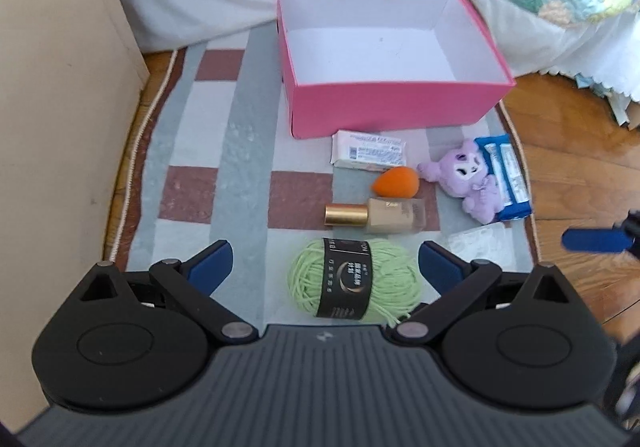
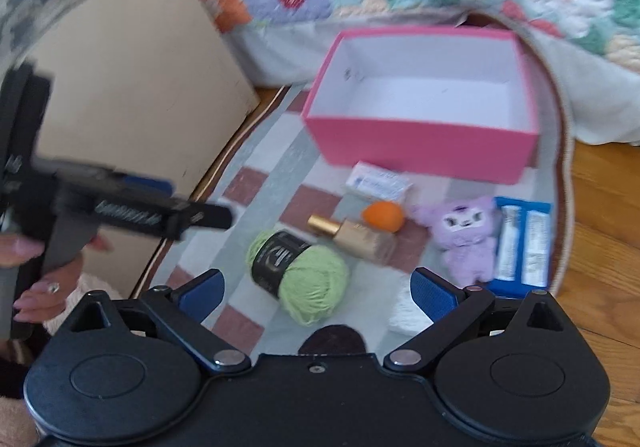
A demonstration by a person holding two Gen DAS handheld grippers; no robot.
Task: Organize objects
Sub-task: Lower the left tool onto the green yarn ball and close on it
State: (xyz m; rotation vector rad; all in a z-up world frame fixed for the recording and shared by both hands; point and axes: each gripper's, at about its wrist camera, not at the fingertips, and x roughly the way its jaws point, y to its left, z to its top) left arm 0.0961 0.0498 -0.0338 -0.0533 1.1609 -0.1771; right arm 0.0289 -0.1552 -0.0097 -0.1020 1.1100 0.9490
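Left wrist view, tongs: the left tongs (image 1: 325,265) are released, both blue pads spread wide and nothing between them.
Left wrist view, yarn: the green yarn ball (image 1: 355,281) lies on the checked rug (image 1: 224,151) directly ahead of these tongs, in the middle of their gap, its black label band running front to back.
Left wrist view, box: the pink box (image 1: 394,109) stands empty further ahead, beyond the foundation bottle (image 1: 376,213), the orange sponge (image 1: 396,182) and the soap packet (image 1: 370,151).
Right wrist view, tongs: the right tongs (image 2: 318,291) are also released and empty.
Right wrist view, yarn: the yarn sits ahead and slightly to the left, its long axis diagonal.
Right wrist view, nearer things: the purple plush toy (image 2: 466,239) and the blue packet (image 2: 522,243) lie to the right side.
Judgement: the left tongs seem better placed for the yarn.
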